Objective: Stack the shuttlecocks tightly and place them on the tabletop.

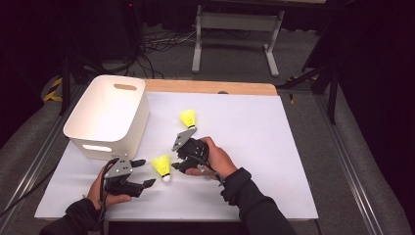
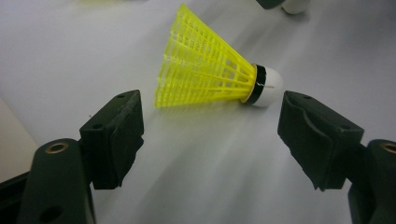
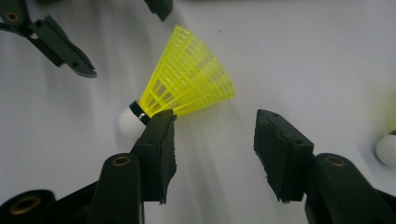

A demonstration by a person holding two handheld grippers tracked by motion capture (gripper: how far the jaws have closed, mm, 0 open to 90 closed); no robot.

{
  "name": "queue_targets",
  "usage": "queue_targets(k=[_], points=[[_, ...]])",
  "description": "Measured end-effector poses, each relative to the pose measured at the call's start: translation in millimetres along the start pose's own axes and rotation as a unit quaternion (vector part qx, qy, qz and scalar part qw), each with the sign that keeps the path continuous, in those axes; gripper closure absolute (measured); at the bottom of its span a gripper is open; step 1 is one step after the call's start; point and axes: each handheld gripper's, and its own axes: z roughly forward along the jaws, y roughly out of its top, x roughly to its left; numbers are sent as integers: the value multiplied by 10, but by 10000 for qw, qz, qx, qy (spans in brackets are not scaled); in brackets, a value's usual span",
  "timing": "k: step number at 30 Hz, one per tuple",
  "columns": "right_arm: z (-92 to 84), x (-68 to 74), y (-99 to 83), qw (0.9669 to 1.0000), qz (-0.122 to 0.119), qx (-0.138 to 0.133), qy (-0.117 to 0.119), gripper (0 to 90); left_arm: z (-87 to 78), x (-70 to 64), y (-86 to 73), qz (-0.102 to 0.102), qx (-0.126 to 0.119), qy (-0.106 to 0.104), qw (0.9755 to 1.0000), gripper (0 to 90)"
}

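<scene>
White tabletop, high view: bin, 2 shuttlecocks.
L gripper & R gripper both open, empty; near shuttlecock lies betw. them; gripper views omit bin.

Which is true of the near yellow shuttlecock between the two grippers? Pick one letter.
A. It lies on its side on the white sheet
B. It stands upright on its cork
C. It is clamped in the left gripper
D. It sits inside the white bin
A: the near shuttlecock lies on its side on the white sheet, with the left gripper open short of it.
</scene>
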Motion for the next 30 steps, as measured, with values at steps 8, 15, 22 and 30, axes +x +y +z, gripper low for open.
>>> queue_targets(k=[8, 15, 22, 30], points=[[134, 112, -33, 9997, -177, 181, 75, 571, 117, -1, 168, 32, -52, 42, 10000, 222], [26, 151, -200, 10000, -49, -56, 59, 537, 225, 73, 271, -223, 0, -51, 9997, 232], [-169, 162, -404, 9996, 100, -270, -41, 523, 306, 112, 334, -460, 113, -198, 9987, 454], [-672, 126, -801, 9962, 421, -627, -424, 505, 277, 100, 479, -308, -104, -174, 9993, 805]])
